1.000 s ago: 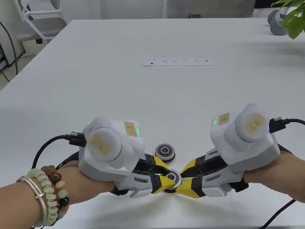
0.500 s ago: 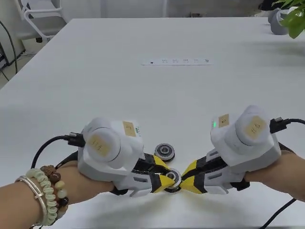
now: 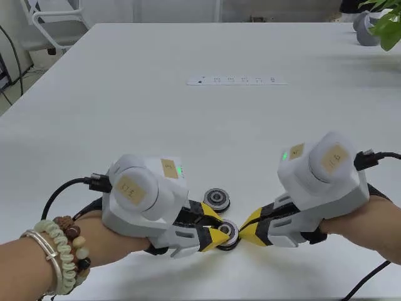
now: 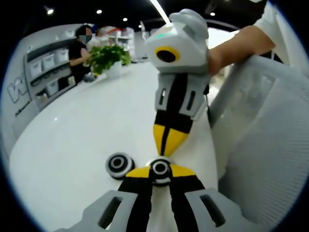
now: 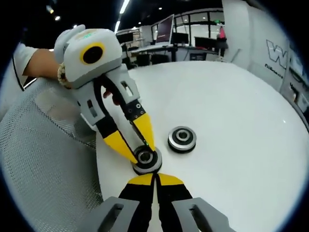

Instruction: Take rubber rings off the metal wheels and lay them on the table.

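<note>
While the left gripper (image 3: 215, 229) is clamped across a metal wheel (image 3: 227, 232), one jaw on each side of it, the wheel rests at the near edge of the white table (image 3: 188, 132), directly in front of the person. Its dark rubber ring (image 5: 137, 165) is seated around the rim. The right gripper (image 3: 242, 230) faces the left one, jaws drawn together, tips touching the wheel's rim; whether they pinch the ring cannot be determined. A second wheel (image 3: 217, 199) lies flat on the table just beyond the held one, apart from both grippers. A white power strip (image 3: 237, 80) lies farther back, and a potted plant (image 3: 383, 22) stands at the far right corner.
</note>
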Demonstrator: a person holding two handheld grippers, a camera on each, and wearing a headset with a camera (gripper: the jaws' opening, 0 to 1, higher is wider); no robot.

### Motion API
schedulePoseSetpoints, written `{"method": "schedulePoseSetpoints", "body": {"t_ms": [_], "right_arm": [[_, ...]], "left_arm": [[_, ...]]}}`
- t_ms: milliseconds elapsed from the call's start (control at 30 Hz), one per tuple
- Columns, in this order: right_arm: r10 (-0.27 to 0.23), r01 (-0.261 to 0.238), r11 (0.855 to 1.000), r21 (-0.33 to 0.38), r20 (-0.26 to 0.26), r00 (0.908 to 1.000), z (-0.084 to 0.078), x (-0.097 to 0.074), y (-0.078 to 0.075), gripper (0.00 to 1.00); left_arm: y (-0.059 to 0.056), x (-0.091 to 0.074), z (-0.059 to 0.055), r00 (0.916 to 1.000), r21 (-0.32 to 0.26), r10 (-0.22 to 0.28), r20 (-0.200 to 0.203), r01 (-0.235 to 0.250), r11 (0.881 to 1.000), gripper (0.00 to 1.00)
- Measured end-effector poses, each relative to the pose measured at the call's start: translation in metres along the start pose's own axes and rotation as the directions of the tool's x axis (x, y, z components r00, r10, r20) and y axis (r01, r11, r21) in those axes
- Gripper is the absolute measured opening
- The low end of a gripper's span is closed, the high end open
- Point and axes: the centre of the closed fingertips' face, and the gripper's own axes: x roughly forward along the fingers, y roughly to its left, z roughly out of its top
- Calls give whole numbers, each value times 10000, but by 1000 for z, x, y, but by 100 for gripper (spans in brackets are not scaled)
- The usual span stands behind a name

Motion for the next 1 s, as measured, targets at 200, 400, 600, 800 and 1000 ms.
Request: {"method": "schedulePoseSetpoints", "body": {"t_ms": [200,400,600,800,1000], "right_arm": [[606,-821,9346,3460,726,9955,3,-5,-3,0],[875,-1431,8687,4741,1375,9866,4,-8,-3,0],[928,-1536,8645,4786,1484,9846,8,-8,1,0],[942,-1571,8489,5047,1479,9845,10,-7,4,0],[965,-1651,8293,5339,1541,9833,11,-8,5,0]], "left_arm": [[0,0,0,10000,35,-33,11,33,10000,14],[-1,1,0,10000,95,-28,31,27,10000,14],[-1,1,0,10000,134,-64,73,63,9999,14],[0,0,0,9999,152,-78,140,76,9999,14],[0,1,0,9999,79,-42,152,41,10000,14]]}}
